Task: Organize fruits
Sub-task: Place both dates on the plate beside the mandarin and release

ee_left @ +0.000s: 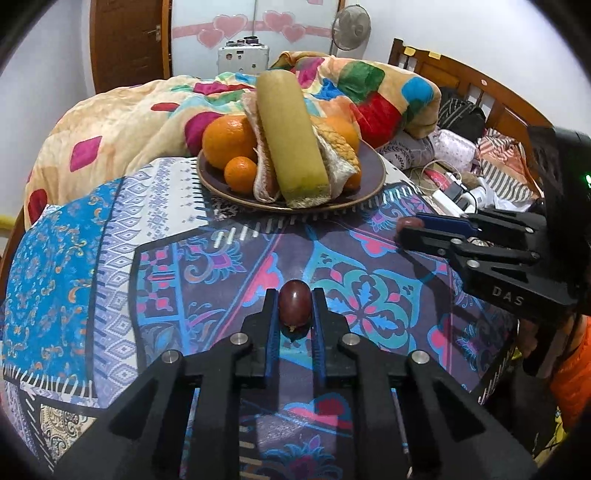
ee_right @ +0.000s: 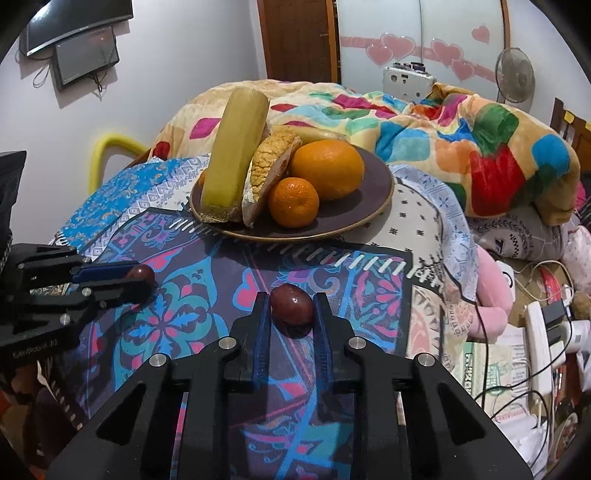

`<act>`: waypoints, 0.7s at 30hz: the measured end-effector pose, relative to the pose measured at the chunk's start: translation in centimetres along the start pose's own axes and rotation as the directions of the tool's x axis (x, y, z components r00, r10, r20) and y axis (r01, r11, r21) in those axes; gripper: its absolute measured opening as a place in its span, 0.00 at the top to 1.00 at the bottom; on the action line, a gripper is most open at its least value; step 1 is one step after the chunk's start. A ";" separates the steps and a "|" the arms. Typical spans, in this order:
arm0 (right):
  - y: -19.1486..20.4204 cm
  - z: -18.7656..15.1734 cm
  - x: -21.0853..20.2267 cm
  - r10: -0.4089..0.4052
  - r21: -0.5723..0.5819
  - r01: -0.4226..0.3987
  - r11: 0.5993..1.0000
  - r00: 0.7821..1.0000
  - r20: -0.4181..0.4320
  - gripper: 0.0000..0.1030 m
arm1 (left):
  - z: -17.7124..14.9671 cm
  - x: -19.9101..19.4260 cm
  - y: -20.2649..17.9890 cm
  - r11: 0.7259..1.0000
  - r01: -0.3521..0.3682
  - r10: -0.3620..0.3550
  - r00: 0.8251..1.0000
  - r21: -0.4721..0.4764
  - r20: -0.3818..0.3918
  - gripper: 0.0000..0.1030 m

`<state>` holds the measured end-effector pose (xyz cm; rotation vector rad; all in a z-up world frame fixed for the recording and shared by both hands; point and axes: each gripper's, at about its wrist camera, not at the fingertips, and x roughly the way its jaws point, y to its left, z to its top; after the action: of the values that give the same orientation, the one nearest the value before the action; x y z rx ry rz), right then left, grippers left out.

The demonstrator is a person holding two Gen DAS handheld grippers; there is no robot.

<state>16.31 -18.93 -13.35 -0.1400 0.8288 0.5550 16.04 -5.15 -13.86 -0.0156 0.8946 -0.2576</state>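
Note:
A dark plate [ee_left: 369, 173] [ee_right: 351, 218] stands on the patterned cloth and holds a big orange [ee_left: 229, 138] [ee_right: 327, 168], a small mandarin [ee_left: 240, 174] [ee_right: 293, 202], a long yellow-green piece [ee_left: 291, 136] [ee_right: 234, 147] and a netted fruit slice [ee_right: 273, 162]. My left gripper [ee_left: 294, 310] [ee_right: 142, 278] is shut on a dark red grape [ee_left: 294, 308] [ee_right: 142, 274], low over the cloth. My right gripper [ee_right: 291, 310] [ee_left: 406, 225] is shut on a second dark red grape [ee_right: 291, 308] [ee_left: 408, 222], also low over the cloth.
A colourful blanket [ee_right: 461, 129] is heaped behind the plate. Power strips, cables and clutter [ee_right: 546, 332] lie to the right past the cloth's edge. A wooden headboard [ee_left: 480, 85], a fan [ee_left: 351, 27] and a wall screen [ee_right: 85, 59] are further off.

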 end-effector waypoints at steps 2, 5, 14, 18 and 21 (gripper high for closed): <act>0.0 0.1 -0.6 -0.007 -0.001 0.007 1.000 1.000 0.018 0.79 | 0.2 -0.4 0.3 1.000 -0.005 0.005 1.000 -0.005 0.009 0.84; -0.3 0.5 -1.3 -0.014 0.003 0.014 1.000 0.999 0.042 0.79 | 0.8 -1.2 0.7 1.000 -0.020 0.021 0.999 -0.005 0.032 0.84; -0.9 2.7 -2.4 -0.027 0.009 0.026 1.000 0.993 0.114 0.79 | 3.8 -2.4 2.0 0.998 -0.061 0.061 0.993 -0.005 0.102 0.84; -1.1 3.6 -1.8 -0.032 0.007 0.032 0.999 0.992 0.124 0.79 | 5.1 -1.9 2.3 0.998 -0.059 0.059 0.991 -0.006 0.117 0.84; -1.4 4.2 -1.0 -0.037 0.007 0.036 0.999 0.992 0.120 0.79 | 5.9 -1.1 2.6 0.998 -0.056 0.056 0.992 -0.006 0.116 0.84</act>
<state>19.21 -19.13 -9.89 -0.1165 0.7090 0.5219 20.46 -2.89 -9.61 -0.0078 0.7788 -0.2011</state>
